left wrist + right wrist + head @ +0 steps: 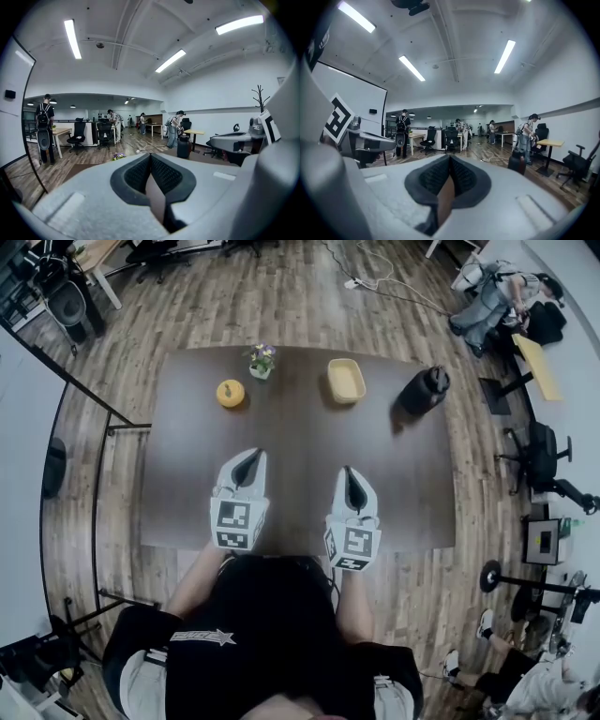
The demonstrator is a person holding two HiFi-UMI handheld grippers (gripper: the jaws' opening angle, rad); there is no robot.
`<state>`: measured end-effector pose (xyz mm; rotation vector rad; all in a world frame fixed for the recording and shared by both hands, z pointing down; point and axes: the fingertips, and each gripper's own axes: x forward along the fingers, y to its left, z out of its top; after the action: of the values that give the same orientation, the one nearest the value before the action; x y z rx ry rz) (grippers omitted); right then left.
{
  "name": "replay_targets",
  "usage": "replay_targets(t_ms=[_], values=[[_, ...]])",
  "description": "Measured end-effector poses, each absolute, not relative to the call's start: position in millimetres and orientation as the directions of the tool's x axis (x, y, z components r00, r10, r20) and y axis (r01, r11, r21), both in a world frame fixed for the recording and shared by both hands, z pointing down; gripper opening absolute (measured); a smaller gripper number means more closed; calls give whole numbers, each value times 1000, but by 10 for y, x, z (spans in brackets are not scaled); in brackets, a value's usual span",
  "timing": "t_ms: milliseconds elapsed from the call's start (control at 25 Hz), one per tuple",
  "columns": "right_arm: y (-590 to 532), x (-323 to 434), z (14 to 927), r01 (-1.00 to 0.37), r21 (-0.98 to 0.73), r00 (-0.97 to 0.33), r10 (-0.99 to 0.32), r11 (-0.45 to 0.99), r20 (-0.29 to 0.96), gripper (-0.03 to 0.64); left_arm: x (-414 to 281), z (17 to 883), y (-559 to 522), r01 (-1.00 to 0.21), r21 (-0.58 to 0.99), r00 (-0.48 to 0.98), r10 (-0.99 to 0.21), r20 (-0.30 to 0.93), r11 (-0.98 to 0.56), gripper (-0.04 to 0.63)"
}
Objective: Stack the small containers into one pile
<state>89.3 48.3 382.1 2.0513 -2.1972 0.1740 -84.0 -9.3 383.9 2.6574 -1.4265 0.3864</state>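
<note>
Two small yellow containers sit at the far side of the dark table (187, 512): a round one (231, 393) on the left and a rectangular tray-like one (345, 381) further right. Both grippers hover over the near half of the table, well short of the containers. My left gripper (250, 458) is shut with nothing between its jaws, and so is my right gripper (348, 475). In the left gripper view the black pads (161, 174) meet, and the same holds for the pads (461, 178) in the right gripper view. Neither gripper view shows the containers.
A small pot of flowers (262, 360) stands between the two containers at the back edge. A dark jug (424, 390) stands at the far right of the table. Office chairs, desks and several people fill the room around.
</note>
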Motion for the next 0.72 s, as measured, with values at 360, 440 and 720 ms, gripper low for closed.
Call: replay_targets(t_ms=[360,440,720], values=[[426,943,3799,-998,3,-65,-984,66,167,6,-830,3864,-96,-833,-42,520,-806,282,-552,11],[430,948,3814,-998,0,-63,-984,64,169,6,-830,3857,-93,-833,-43,520,-808,278,-551,11],[427,951,3849,-998,7,-62,-982,64,178,6,-776,3872,-77,-824,-57,529,-802,277,-563,11]])
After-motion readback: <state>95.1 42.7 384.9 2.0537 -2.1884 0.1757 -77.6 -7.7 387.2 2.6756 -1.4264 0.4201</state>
